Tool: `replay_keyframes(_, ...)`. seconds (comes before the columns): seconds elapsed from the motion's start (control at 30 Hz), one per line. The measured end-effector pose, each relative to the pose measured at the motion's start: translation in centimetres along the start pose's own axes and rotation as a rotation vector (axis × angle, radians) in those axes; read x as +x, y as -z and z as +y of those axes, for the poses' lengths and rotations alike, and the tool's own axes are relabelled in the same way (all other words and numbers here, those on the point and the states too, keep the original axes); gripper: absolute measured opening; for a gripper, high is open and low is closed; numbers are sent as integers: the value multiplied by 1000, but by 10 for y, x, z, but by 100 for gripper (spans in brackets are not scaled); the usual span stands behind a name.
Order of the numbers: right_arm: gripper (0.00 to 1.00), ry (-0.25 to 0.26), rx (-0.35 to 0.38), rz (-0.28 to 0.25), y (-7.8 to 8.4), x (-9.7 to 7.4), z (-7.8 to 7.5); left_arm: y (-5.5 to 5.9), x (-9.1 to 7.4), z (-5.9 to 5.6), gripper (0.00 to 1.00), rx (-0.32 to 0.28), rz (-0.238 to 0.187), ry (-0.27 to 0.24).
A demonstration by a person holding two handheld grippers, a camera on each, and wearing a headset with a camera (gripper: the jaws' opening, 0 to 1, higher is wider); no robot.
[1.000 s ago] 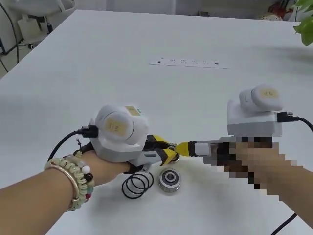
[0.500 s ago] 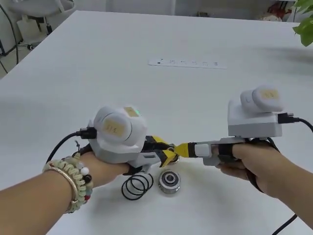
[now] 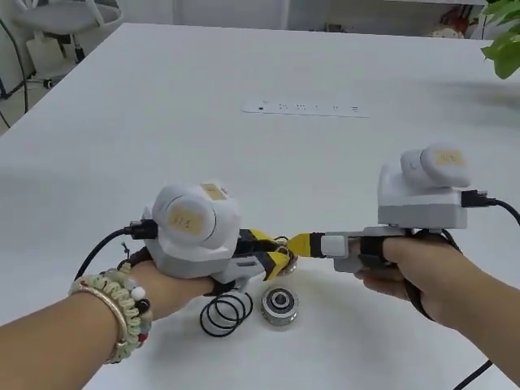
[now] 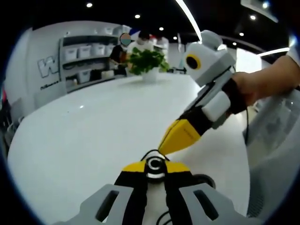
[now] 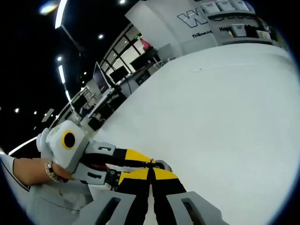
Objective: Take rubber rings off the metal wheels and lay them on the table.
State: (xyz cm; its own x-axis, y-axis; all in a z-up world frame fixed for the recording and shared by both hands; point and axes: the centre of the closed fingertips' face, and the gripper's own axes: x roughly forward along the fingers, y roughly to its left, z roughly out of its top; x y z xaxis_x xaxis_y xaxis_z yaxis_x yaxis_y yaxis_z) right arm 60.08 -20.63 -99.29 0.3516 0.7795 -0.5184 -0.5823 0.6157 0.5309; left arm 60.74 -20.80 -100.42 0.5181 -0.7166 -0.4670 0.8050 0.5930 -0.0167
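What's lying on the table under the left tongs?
A pile of black rubber rings and, beside it, a metal wheel. The left tongs cover the rings' far edge, so their count is unclear.

Yellow-and-black fingers (image 3: 274,259), black rings (image 3: 226,313), white table (image 3: 203,106)

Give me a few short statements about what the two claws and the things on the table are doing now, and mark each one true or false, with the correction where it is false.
1. The left claw is shut on a metal wheel. True.
2. The black rubber rings lie on the table to the right of the loose wheel. False: in the head view they lie to its left.
3. The right claw is wide open. False: its jaws are together, with the tip at the held wheel.
4. The loose wheel lies on the table, held by no claw. True.
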Motion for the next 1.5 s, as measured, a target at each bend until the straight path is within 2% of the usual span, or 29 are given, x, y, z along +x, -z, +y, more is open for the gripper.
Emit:
replay_keyframes(0.13,0,13,4,10,2,0,-4,0,0,0,14,9,23,7)
replay_keyframes(0.23,0,21,-3,14,2,0,-5,-1,-2,-1,15,27,60,16)
replay_keyframes(0.3,0,23,-6,16,2,0,-6,-6,-4,-1,15,31,57,23)
replay_keyframes(0.47,0,33,5,3,-2,-3,-9,-37,-13,3,16,-3,-29,18)
replay_keyframes(0.57,0,35,12,-9,-4,-4,-9,-56,-25,8,19,-21,-83,6)
replay_keyframes(0.63,0,34,14,-13,-5,-5,-9,-64,-32,9,20,-22,-107,2)
replay_keyframes(0.73,0,32,14,-16,-5,-5,-8,-74,-41,13,22,-22,-126,-12)
replay_keyframes(0.83,0,27,15,-24,-7,-6,-6,-84,-54,13,30,-20,-138,-5)
replay_keyframes(0.93,0,11,17,-39,-12,-7,-1,-95,-74,14,40,41,-123,-6)
replay_keyframes(1.07,0,-8,17,-51,-17,-8,5,-108,-100,16,41,66,-142,-11)
replay_keyframes(1.17,0,-24,4,-52,-19,-7,11,-109,-119,16,42,94,-139,-20)
replay_keyframes(1.27,0,-36,-26,-42,-18,-6,18,-106,-136,16,45,121,-128,-46)
replay_keyframes(1.43,0,-58,-83,-26,-17,-3,31,-89,-161,2,49,140,-116,-51)
replay_keyframes(1.5,0,-66,-110,-16,-16,-1,36,-79,-170,3,51,135,-111,-53)
